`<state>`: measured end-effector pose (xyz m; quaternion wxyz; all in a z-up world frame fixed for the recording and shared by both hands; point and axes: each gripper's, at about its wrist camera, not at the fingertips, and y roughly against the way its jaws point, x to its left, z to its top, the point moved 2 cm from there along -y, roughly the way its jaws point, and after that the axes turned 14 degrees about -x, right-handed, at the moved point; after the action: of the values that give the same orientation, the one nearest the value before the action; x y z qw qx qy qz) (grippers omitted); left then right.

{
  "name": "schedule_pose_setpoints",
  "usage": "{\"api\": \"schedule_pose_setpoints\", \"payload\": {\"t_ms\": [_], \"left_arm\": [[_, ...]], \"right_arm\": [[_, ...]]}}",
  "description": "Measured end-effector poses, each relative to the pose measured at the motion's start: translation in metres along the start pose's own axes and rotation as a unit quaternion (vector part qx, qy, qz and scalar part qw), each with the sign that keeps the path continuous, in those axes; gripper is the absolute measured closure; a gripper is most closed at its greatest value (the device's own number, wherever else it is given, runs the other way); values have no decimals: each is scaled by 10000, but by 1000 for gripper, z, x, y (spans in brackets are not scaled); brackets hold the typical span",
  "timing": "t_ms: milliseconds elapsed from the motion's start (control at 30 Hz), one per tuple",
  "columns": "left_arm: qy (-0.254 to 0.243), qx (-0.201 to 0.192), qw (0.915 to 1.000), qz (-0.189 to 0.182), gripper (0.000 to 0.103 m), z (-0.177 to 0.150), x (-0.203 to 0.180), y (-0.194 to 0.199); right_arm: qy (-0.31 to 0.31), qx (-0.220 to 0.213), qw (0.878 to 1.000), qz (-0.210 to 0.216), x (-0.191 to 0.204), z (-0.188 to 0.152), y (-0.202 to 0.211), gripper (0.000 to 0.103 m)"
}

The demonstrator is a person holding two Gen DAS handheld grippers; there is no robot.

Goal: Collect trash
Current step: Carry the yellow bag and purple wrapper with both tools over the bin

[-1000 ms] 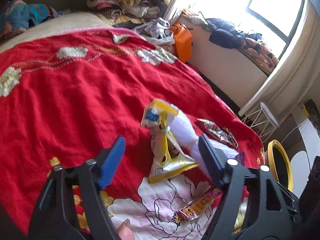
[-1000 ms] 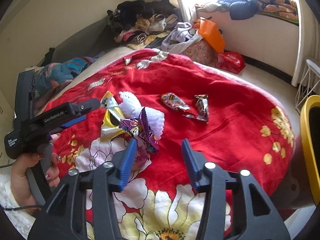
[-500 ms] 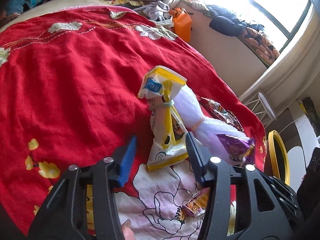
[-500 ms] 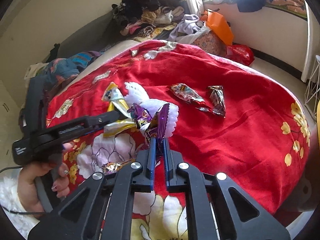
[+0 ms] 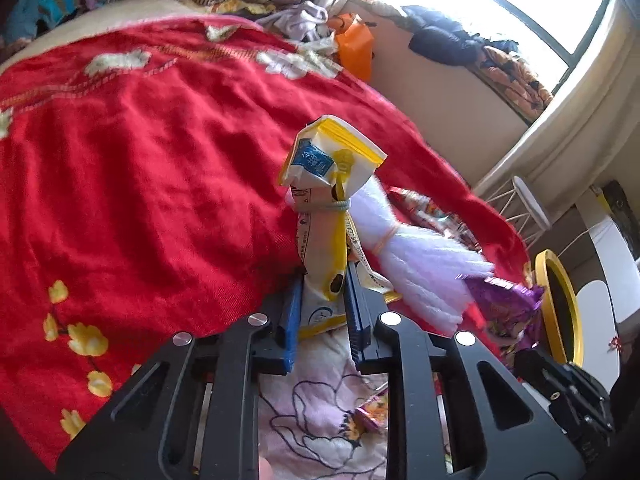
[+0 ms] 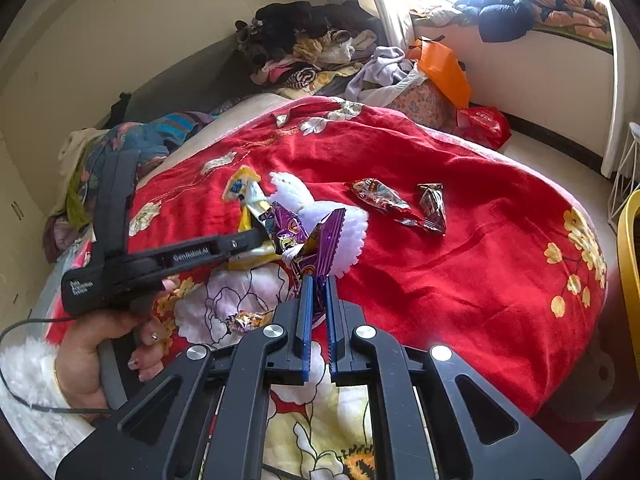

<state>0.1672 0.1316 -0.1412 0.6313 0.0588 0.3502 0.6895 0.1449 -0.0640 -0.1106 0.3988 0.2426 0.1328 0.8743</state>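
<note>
Nearest, the left tool (image 5: pixel 320 300) has just been closing, and its ribbed blue pads now pinch the lower end of a crinkled yellow-and-white wrapper (image 5: pixel 320 216), a glossy packet cinched at the neck by a thin band, its top flaring like a fan. The right tool (image 6: pixel 319 292) is clamped almost flat on a shiny purple foil wrapper (image 6: pixel 324 240) with a pleated, saw-toothed edge. Both pieces stand up off the bed, on a plush red blanket (image 6: pixel 460 264) embroidered with yellow and white flowers. Just behind them lies a fluffy white bundle of fringed yarn (image 6: pixel 352 236), tied at the middle. A small gold candy wrapper (image 6: pixel 248 318) lies flat on the near floral patch. Farther right, two dark crumpled foil wrappers (image 6: pixel 400 204) rest apart from the rest. Beyond the bed, heaped clothes (image 6: pixel 304 48) and an orange bag (image 6: pixel 444 70) sit under the window.
</note>
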Motion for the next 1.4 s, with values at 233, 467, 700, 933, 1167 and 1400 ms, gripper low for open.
{"api": "schedule_pose_setpoints", "payload": {"t_ms": [233,467,700,933,1167,1400], "left_arm": [[24,-423,9990,-119,89,25,-6,23],[-9,-586,9979,-261,89,37,-22,35],[-160,-626,9968,-475,89,38,-45,43],[-386,-542,9951,-736,89,31,-74,46],[-694,-495,9910,-1032,89,20,-106,51],[-873,-409,9877,-1229,89,9,-127,52]], "right_arm": [[3,-140,9999,-44,0,6,10,97],[-31,-397,9990,-187,-7,17,27,97],[-88,-696,9964,-476,-23,31,46,97],[-177,-989,9918,-784,-43,43,67,97],[-336,-1179,9866,-1079,-66,49,84,97],[-517,-1321,9806,-1351,-91,51,99,97]]}}
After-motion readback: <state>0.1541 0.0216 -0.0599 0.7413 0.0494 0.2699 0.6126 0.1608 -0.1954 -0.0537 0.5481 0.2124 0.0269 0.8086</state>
